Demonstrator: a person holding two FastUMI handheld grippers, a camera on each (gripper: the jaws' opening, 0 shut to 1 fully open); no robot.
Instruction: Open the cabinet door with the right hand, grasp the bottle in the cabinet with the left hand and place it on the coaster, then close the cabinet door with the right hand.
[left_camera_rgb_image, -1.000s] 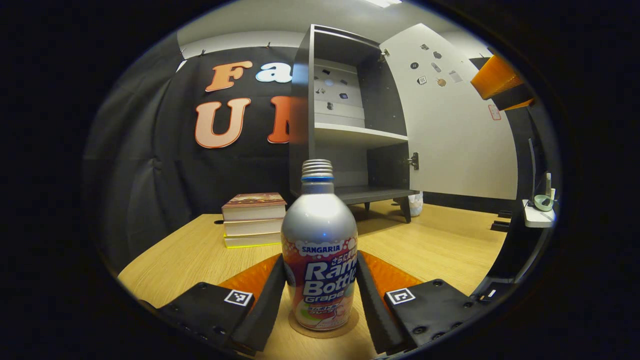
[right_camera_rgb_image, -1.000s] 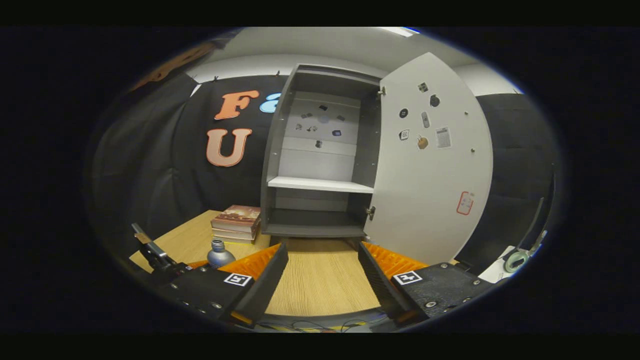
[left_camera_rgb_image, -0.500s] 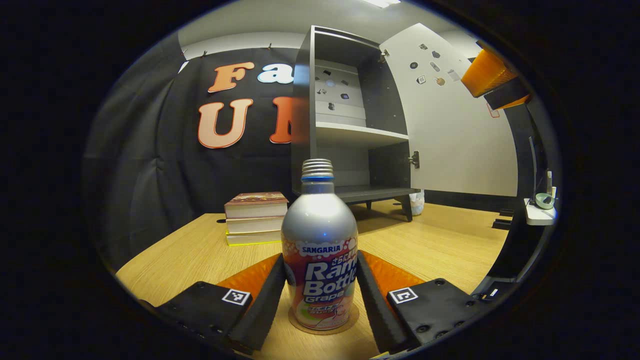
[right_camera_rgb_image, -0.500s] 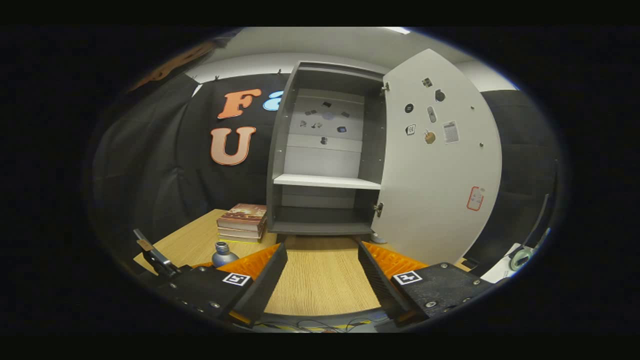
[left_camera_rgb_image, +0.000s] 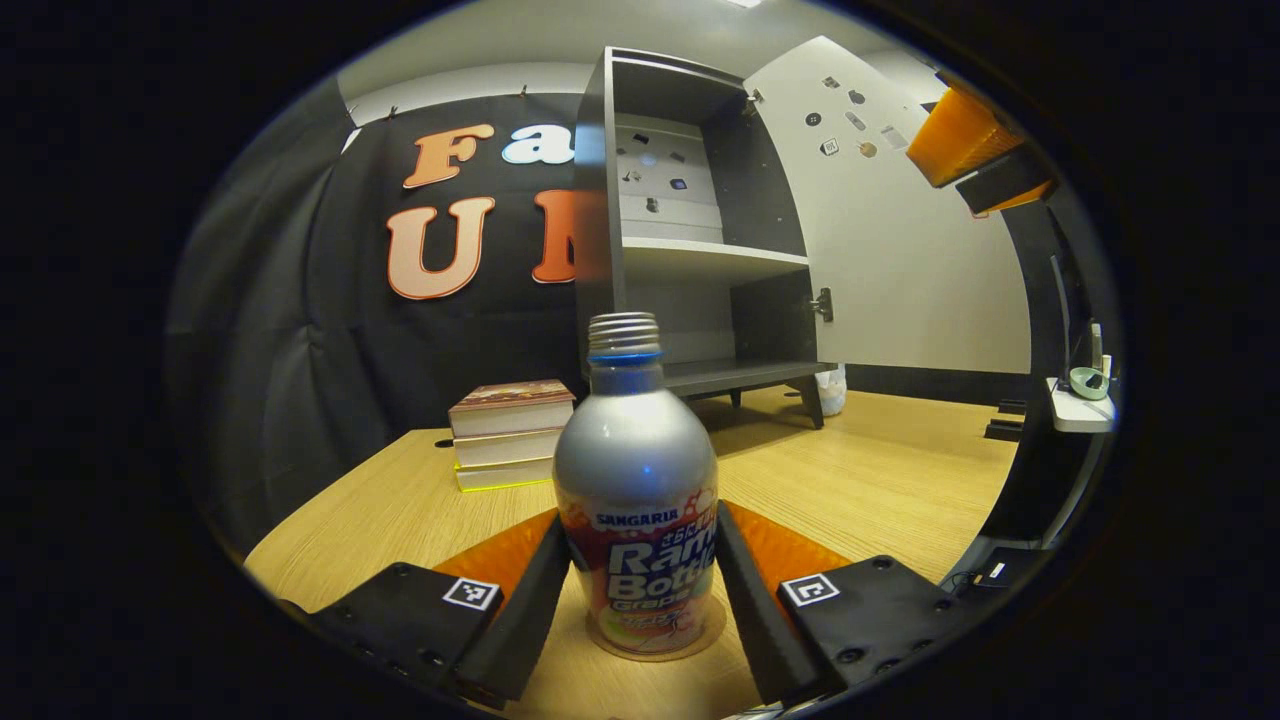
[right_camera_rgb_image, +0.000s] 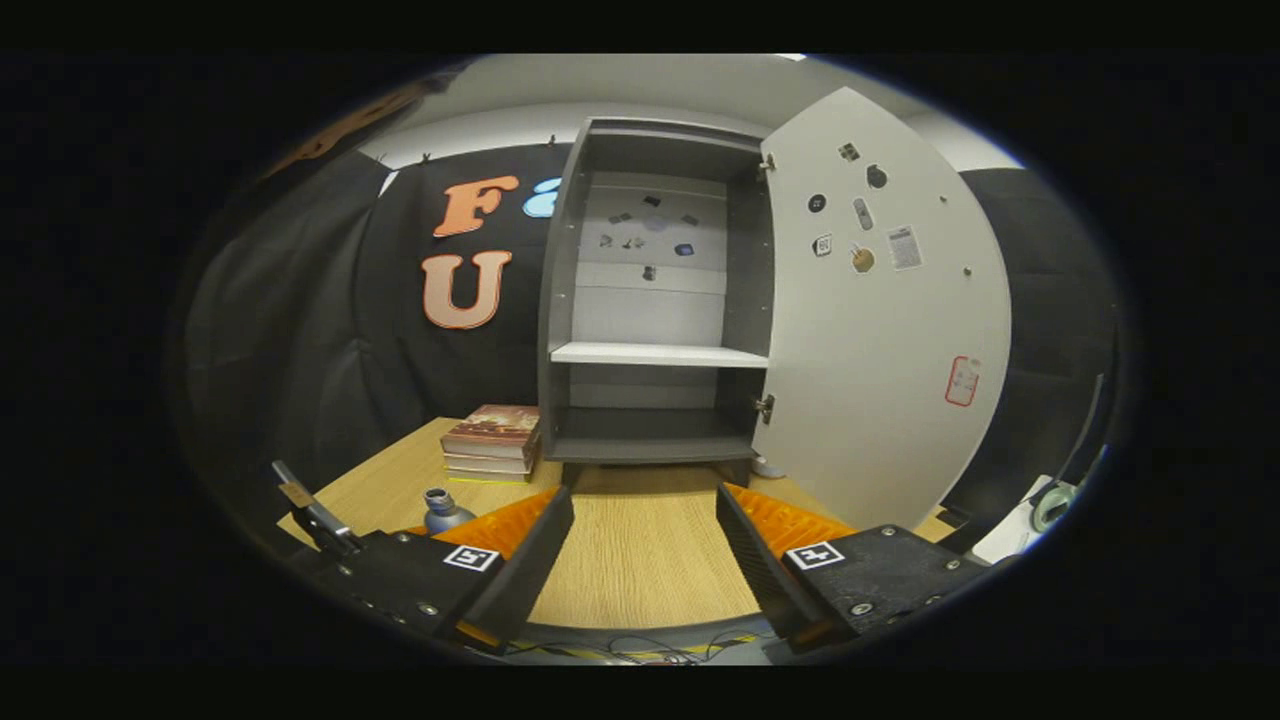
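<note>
Stands upright on a round brown cork coaster (left_camera_rgb_image: 703, 640): silver aluminium bottle (left_camera_rgb_image: 636, 470), threaded neck bare, blue ring beneath, printed label with white lettering. Flanked on both sides by the left gripper (left_camera_rgb_image: 640, 515), black fingers close against the label; cannot tell whether pressing or loosened. Hovers spread and empty over the light wooden table (right_camera_rgb_image: 640, 560): right gripper (right_camera_rgb_image: 640, 495), facing the dark grey cabinet (right_camera_rgb_image: 555, 300), white sticker-dotted door (right_camera_rgb_image: 880, 330) swung wide. Beside the cabinet, stacked books (right_camera_rgb_image: 490, 440).
</note>
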